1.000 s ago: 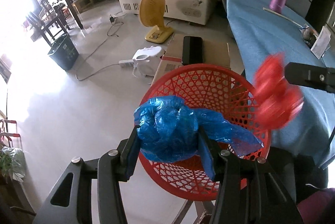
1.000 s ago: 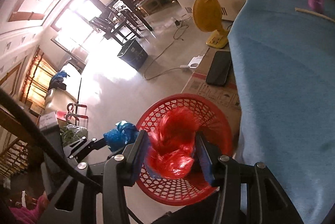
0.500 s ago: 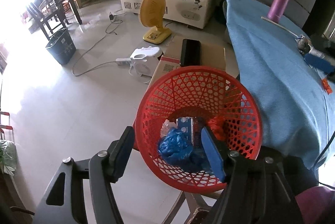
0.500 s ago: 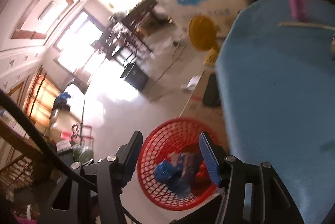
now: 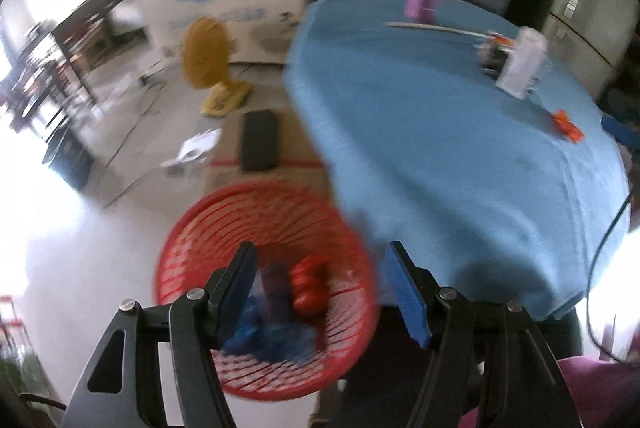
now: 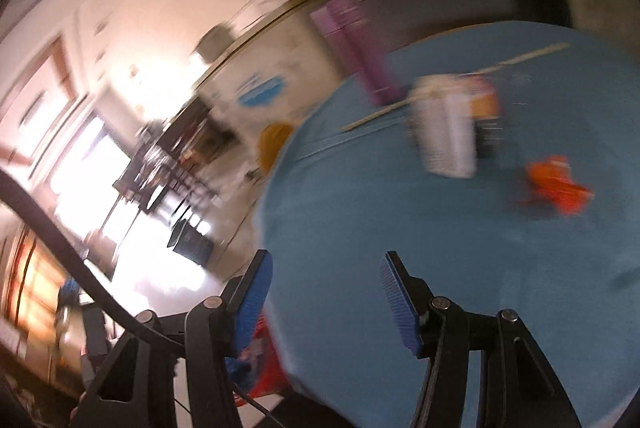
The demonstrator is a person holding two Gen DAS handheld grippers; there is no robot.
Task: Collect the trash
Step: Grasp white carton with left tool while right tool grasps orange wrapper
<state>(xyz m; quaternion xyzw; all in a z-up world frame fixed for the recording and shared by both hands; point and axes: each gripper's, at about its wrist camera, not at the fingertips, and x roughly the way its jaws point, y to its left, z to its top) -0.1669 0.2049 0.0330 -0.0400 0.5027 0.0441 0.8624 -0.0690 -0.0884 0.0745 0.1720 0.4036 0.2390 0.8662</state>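
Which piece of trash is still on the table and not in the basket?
The orange scrap lies on the blue tablecloth. The blue bag and red bag are already inside the red basket.

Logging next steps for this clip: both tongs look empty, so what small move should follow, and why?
Probably carry the right tongs forward toward the crumpled orange scrap on the blue tablecloth. Both tongs are open and empty, the red lattice basket already holds the blue and red bags, and that scrap lies nearest.
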